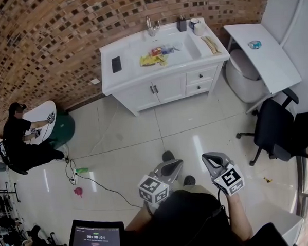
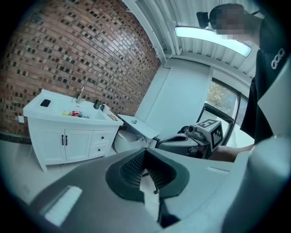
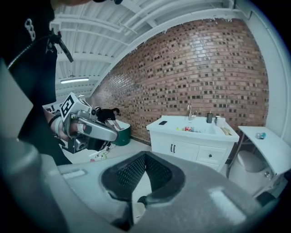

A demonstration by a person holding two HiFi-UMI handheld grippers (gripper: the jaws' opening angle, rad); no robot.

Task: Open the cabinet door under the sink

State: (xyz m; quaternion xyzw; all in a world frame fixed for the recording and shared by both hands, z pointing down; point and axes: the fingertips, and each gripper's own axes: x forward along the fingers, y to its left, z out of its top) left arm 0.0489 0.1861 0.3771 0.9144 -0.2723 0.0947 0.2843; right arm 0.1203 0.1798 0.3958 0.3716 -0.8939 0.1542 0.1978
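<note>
A white sink cabinet (image 1: 161, 68) stands against the brick wall, far across the tiled floor from me. Its two doors under the sink (image 1: 153, 89) are closed, with a pair of black handles at the middle seam. The cabinet also shows in the left gripper view (image 2: 68, 141) and in the right gripper view (image 3: 182, 148). My left gripper (image 1: 174, 164) and right gripper (image 1: 207, 157) are held side by side low in the head view, well short of the cabinet. Both are shut and hold nothing. The left gripper (image 2: 144, 154) and the right gripper (image 3: 144, 157) point toward the cabinet.
A black office chair (image 1: 278, 129) and a white side table (image 1: 264, 57) stand at the right, with a white round tub (image 1: 241, 74) beside the cabinet. At the left a person (image 1: 21, 142) sits by a green bin (image 1: 64, 127). A cable (image 1: 95, 184) lies on the floor.
</note>
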